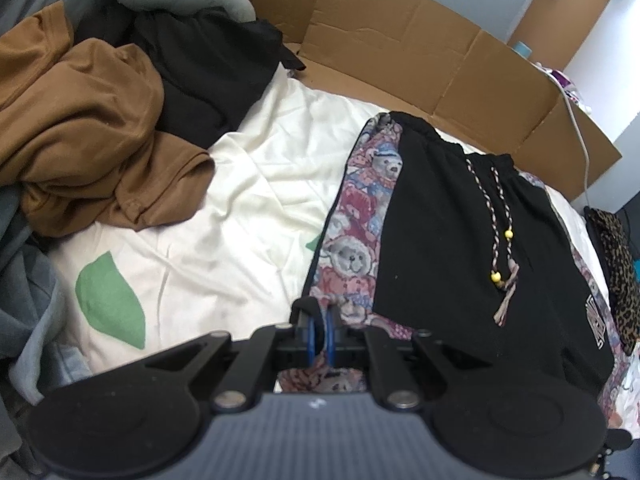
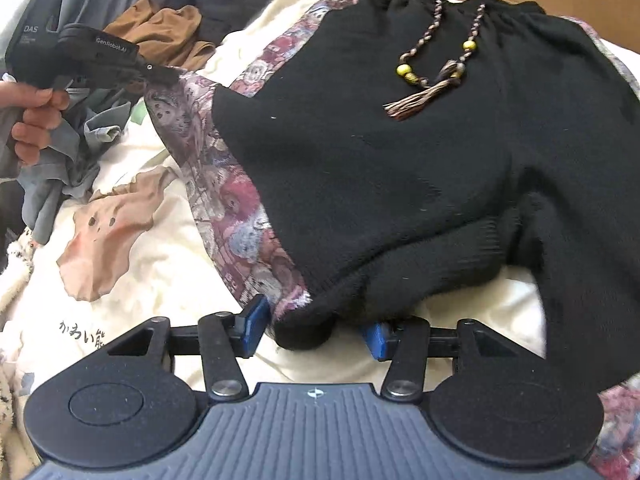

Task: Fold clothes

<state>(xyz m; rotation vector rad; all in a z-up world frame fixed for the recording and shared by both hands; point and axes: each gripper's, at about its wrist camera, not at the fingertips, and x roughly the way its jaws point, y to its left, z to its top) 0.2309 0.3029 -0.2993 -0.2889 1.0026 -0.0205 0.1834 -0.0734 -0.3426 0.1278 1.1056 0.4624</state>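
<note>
Black knitted trousers with teddy-bear patterned side panels point(image 1: 448, 240) lie spread on a cream bedsheet printed with green leaves point(image 1: 224, 216), their elastic waistband toward a brown cardboard wall point(image 1: 400, 40) at the far edge. A braided drawstring with yellow beads and a tassel point(image 2: 432, 72) rests on the black front. The left gripper point(image 1: 320, 330) has its blue-padded fingers point(image 1: 312, 332) drawn together, pinching the patterned side edge of the trousers; in the right wrist view a hand point(image 2: 34, 120) holds that gripper's black handle. The right gripper point(image 2: 314, 326) sits at the lower hem with its blue fingers point(image 2: 254, 320) spread apart, a bunched black cuff lying between them without being clamped. A crumpled brown garment point(image 1: 92, 128) and dark clothes point(image 1: 208, 68) are piled to the left on the sheet.
</note>
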